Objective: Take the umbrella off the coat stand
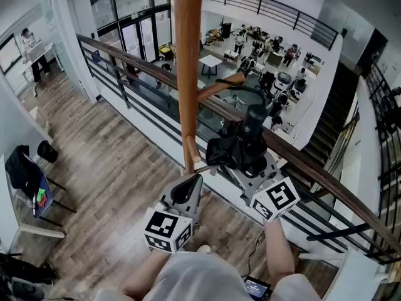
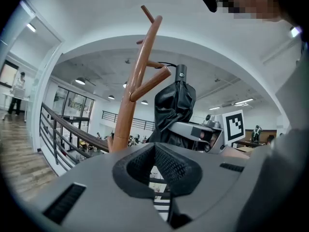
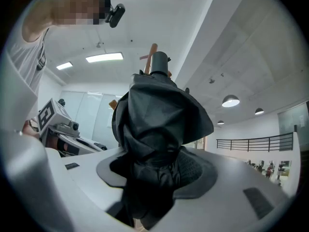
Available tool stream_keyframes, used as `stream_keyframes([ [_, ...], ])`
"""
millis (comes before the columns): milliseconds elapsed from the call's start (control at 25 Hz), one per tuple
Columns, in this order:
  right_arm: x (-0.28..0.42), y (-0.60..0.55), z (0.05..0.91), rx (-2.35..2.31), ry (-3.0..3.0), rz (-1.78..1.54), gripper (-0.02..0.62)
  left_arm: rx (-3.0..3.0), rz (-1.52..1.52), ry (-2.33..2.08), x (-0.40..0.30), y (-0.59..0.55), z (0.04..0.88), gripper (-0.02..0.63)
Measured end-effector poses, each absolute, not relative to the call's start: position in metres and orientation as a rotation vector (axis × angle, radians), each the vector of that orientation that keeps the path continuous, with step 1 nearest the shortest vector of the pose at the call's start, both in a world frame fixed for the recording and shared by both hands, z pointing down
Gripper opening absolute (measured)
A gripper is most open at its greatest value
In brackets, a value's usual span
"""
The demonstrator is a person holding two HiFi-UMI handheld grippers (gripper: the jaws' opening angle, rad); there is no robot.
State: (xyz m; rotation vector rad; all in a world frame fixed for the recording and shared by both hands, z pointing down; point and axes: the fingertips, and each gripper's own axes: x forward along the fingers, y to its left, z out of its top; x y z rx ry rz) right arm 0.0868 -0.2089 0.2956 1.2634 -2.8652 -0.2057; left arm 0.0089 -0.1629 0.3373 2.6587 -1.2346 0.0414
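The wooden coat stand (image 1: 187, 74) rises in front of me, with a side branch (image 1: 220, 86) to its right. A folded black umbrella (image 1: 241, 144) stands beside the pole, and its thin strap (image 1: 241, 90) is looped over that branch. My right gripper (image 1: 243, 160) is shut on the umbrella's bunched fabric (image 3: 159, 124), which fills the space between the pads (image 3: 198, 170). My left gripper (image 1: 188, 185) is shut with nothing in it, low by the pole and left of the umbrella (image 2: 176, 105). In the left gripper view its tips (image 2: 155, 149) meet below the coat stand (image 2: 134, 86).
A railing with a wooden handrail (image 1: 125, 58) runs right behind the stand, with an atrium of desks and people (image 1: 263, 49) below. A staircase (image 1: 332, 127) descends at the right. A chair holding a black bag (image 1: 25, 171) stands on the wood floor at the left.
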Motion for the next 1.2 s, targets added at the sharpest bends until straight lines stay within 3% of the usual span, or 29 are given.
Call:
stream_keyframes([
  [1200, 0.149, -0.182, 0.296, 1.470, -2.768, -0.182, 0.255, 2.761, 0.054, -1.077, 0.059, -0.152, 0.323, 0.020],
])
